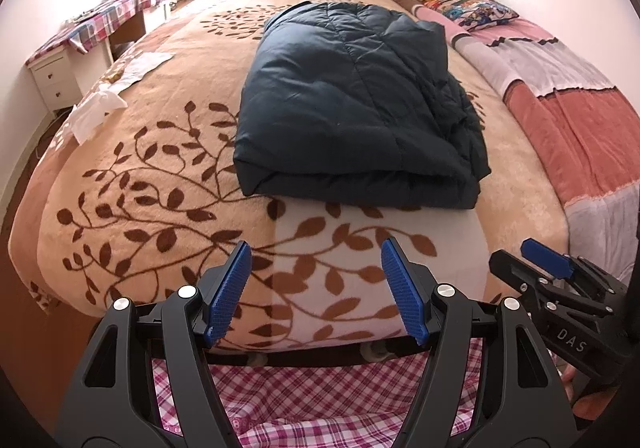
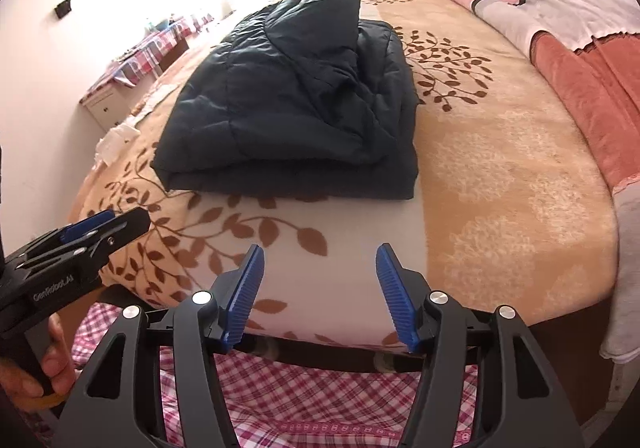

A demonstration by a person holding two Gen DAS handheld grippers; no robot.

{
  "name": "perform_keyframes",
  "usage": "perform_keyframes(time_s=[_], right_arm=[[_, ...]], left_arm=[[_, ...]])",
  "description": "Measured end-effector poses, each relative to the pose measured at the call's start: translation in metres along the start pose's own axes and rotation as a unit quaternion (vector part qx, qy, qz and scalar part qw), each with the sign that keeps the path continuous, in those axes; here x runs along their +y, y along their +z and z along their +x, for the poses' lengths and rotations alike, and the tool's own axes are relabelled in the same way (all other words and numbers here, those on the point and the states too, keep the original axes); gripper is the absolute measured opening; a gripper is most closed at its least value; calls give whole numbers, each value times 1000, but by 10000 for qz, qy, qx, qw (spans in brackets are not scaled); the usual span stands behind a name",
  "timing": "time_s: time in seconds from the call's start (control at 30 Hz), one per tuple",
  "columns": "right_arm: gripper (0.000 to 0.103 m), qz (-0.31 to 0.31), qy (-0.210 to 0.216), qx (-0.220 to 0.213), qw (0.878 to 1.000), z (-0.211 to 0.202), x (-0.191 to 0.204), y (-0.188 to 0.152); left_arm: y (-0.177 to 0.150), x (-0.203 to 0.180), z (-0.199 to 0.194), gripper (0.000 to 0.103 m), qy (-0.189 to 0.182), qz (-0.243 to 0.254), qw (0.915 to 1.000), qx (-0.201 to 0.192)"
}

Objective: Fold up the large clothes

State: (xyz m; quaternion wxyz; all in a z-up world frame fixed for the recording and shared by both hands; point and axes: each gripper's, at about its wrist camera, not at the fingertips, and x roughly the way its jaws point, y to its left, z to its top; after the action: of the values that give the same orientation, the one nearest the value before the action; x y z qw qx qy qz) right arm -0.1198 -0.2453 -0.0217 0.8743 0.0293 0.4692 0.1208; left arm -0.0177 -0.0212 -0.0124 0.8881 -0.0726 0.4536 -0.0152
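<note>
the folded jacket (image 1: 356, 104) lies mid-frame on the bed (image 1: 160, 176); pillows (image 1: 468, 4) sit upper right, a table (image 1: 92, 24) upper left, both grippers along the bottom edge.

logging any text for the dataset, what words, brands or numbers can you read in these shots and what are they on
"DAS": on the black body of the right gripper, left wrist view.
"GenRobot.AI": on the black body of the left gripper, right wrist view.
Pillows by the headboard carry colourful prints; any lettering is too small to read.

The left gripper (image 1: 316, 292) and right gripper (image 2: 320, 294) sit side by side, level, fingers (image 1: 228, 292) spread wide and holding nothing, each gripped by a hand (image 2: 44, 368).
</note>
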Motion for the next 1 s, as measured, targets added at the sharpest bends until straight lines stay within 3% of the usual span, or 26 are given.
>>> perform_keyframes(time_s=[0.43,1.0], right_arm=[[59,44,-45,237,9997,11,-2,-5],[60,83,-47,368,9993,18,-2,-7]], left_arm=[[-8,-1,10,67,218,2,9995,207],[-10,-2,15,67,224,28,9994,273]])
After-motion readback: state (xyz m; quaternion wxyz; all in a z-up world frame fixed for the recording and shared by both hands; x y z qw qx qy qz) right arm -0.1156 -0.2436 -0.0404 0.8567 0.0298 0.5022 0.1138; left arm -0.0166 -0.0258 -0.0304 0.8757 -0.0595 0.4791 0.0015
